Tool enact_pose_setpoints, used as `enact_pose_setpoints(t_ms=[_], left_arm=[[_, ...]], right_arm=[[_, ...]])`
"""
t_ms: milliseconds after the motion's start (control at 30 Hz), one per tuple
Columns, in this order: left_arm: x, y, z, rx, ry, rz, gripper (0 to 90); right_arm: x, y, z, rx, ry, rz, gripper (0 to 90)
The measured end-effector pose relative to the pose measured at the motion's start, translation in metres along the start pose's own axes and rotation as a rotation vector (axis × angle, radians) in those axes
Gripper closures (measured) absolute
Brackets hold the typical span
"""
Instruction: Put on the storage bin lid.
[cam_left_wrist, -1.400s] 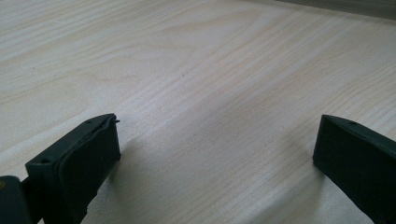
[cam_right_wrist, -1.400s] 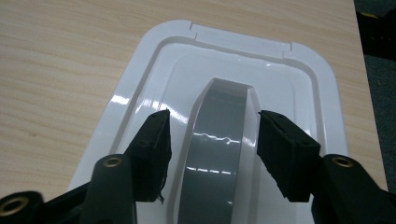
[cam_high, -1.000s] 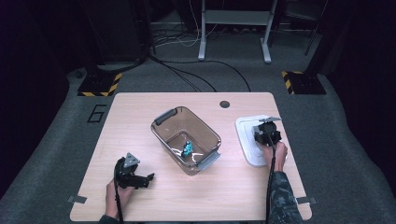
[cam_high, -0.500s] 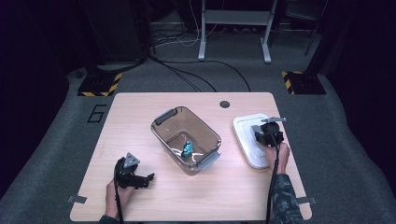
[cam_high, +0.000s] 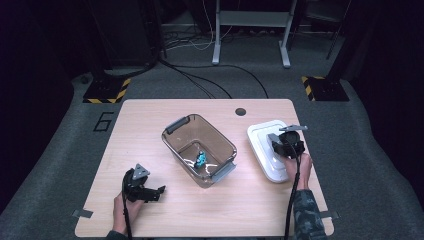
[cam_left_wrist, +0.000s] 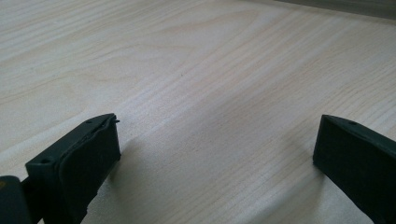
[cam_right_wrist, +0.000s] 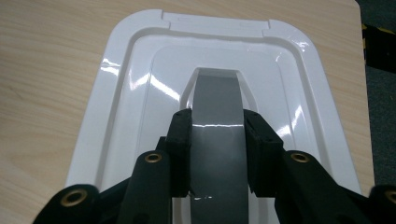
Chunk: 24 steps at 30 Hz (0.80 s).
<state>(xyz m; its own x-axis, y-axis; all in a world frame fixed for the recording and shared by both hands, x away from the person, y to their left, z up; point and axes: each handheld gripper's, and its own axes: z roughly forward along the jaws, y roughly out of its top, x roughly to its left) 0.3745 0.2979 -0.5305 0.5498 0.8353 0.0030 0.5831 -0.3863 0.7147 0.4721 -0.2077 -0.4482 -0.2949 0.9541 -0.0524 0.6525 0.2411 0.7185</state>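
White lid (cam_right_wrist: 135, 93) lies flat on the worktop (cam_high: 150, 125), right of the clear bin (cam_high: 200, 150). The right hand-held gripper (cam_right_wrist: 217, 126) pinches its grey handle (cam_right_wrist: 217, 107); stiff, light, glossy plastic, probably slippery. The left hand-held gripper (cam_left_wrist: 215, 149) gapes wide, empty.

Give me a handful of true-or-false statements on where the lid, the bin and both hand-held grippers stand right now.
1. The right hand-held gripper has its jaws on either side of the grey handle of the white lid. True.
2. The lid sits on the bin. False: it lies flat on the table, to the right of the open clear bin.
3. The left hand-held gripper holds a small item. False: its jaws are spread apart over bare wood.
4. A small teal object lies inside the bin. True.
5. The left hand-held gripper is over the bin. False: it rests near the table's front-left corner.
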Motion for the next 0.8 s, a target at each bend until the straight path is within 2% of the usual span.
enact_pose_setpoints(t_ms=[800], left_arm=[[0.0,0.0,0.0,0.001,0.0,0.001,0.1]], right_arm=[[0.018,0.037,-0.047,-0.052,0.009,-0.073,66.4]])
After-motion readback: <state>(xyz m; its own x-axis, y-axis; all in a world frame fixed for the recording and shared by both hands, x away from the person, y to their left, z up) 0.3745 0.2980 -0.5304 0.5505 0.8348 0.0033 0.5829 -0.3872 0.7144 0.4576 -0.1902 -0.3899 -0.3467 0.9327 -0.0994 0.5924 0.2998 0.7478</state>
